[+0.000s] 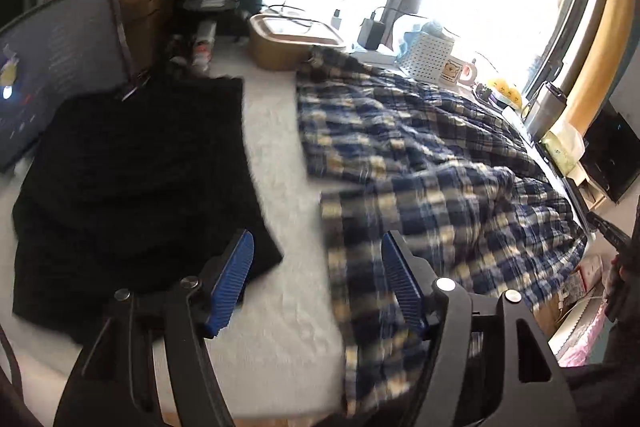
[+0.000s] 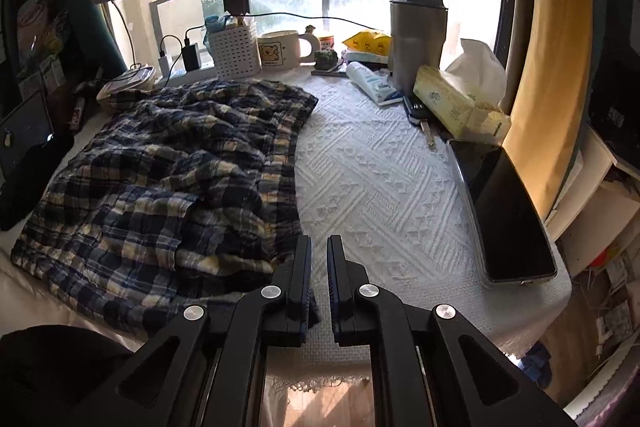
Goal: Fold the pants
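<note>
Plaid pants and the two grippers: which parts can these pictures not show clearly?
- Plaid pants, left wrist view: motion blur smears the near edge; the left gripper finger covers part.
- Plaid pants, right wrist view: crumpled folds hide waistband and legs.
- Right gripper: whether its left finger touches the fabric is unclear.

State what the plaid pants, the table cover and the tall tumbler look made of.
Plaid pants: thin woven cotton, probably; matte, crinkled, soft folds.
Table cover: white woven textile with raised geometric pattern, fringed front edge.
Tumbler: brushed metal body, likely steel, with dull sheen and dark lid.
</note>
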A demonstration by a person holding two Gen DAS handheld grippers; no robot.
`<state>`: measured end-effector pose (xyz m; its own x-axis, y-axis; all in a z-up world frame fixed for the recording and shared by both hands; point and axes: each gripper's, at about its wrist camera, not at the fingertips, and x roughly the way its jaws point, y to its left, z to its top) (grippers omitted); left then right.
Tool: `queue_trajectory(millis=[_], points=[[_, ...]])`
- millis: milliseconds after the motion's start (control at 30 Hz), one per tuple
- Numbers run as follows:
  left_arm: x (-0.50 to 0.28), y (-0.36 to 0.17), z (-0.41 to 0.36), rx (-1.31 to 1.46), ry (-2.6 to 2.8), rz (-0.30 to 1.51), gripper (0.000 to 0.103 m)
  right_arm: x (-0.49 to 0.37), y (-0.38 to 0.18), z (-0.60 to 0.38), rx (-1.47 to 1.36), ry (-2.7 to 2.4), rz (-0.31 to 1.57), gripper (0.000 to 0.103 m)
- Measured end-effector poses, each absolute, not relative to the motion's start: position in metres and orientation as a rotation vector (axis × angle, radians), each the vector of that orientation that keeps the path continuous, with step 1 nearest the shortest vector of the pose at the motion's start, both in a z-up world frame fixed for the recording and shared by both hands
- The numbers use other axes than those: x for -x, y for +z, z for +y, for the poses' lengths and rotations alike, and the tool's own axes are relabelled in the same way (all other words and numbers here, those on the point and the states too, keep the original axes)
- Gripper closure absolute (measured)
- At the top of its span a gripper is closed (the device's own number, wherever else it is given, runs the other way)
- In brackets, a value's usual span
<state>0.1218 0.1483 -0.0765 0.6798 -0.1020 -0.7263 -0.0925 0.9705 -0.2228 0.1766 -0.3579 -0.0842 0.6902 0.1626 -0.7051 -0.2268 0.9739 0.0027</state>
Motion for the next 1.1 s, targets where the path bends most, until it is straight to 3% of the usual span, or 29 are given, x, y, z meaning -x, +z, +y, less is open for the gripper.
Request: queue_trajectory(millis=[33,100,133,167,600,833,900,967,1100], points=[[-0.133,-0.077,0.144,0.239,-0.026,0.825,0.036,-0.181,-0.082,-0.357,0.087,0.218,0.775,0.088],[-0.157,-0.083,0.135,0.214,-0.081,0.844,0.036,-0.191,-0.08,-0.355,0.091,0.214,0.772,0.064],[-0.167,-0.088,0.131,0.205,-0.103,0.859,0.036,-0.197,-0.079,-0.354,0.083,0.218,0.77,0.037],[-0.177,-0.094,0.127,0.194,-0.122,0.878,0.036,-0.202,-0.078,-0.352,0.073,0.227,0.764,0.023],[-0.249,-0.115,0.123,0.12,-0.077,0.964,0.036,-0.354,-0.095,-0.321,0.102,0.413,0.858,0.024],[-0.271,-0.127,0.138,0.184,-0.024,0.977,0.036,-0.43,-0.131,-0.303,0.048,0.468,0.983,0.039],[-0.275,-0.128,0.136,0.175,-0.019,0.967,0.036,-0.437,-0.138,-0.293,0.08,0.477,1.001,0.064],[-0.279,-0.129,0.133,0.156,-0.019,0.961,0.037,-0.441,-0.137,-0.286,0.133,0.455,0.981,0.074],[-0.288,-0.132,0.126,0.075,-0.011,0.94,0.037,-0.455,-0.127,-0.286,0.243,0.342,0.906,0.079]])
